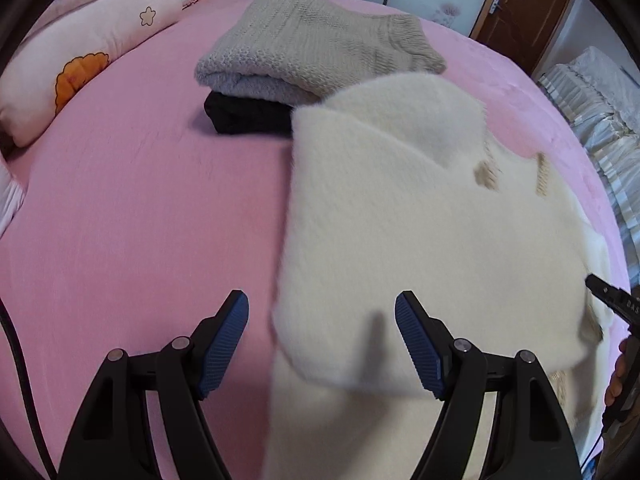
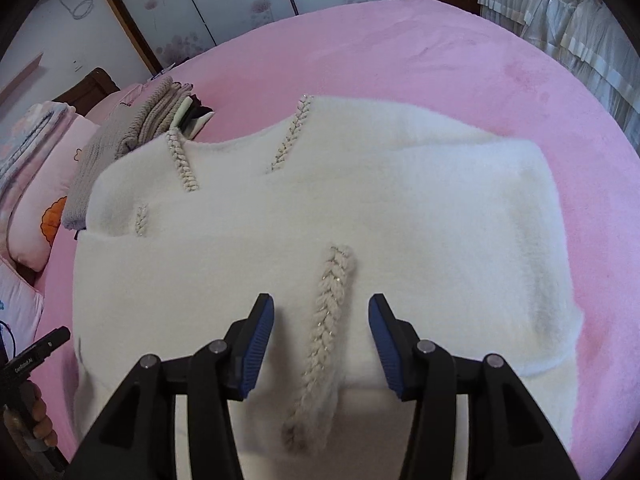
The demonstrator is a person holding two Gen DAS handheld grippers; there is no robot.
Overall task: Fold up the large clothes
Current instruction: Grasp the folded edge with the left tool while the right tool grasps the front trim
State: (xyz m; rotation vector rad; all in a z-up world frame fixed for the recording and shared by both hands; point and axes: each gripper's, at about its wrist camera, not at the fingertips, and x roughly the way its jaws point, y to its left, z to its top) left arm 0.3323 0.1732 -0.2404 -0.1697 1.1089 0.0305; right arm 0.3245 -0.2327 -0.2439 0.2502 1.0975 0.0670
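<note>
Right wrist view looked down past the right gripper, whose blue-padded jaws stood moderately apart with nothing pinched between them. In the gap below them ran a braided trim stitched along the white fluffy sweater, but the pads did not press on it. The sweater lay partly folded on the pink bed sheet, one layer doubled over the front and more short braided strips near its neckline. At the frame's left edge a person's hand held the other tool's black body. Beyond the sweater's far left corner sat a stack of folded clothes topped by a grey knit sweater, and a pink pillow with an orange flower print lay further left.

In the left wrist view, the left gripper hung wide open and empty, its right finger over the near left edge of the white sweater and its left finger over bare sheet. The sweater looked blurred there. Past it the grey knit sweater rested on a folded black garment, just beside the white sweater's far corner. The pillow lay at the upper left, and a brown door stood beyond the bed.
</note>
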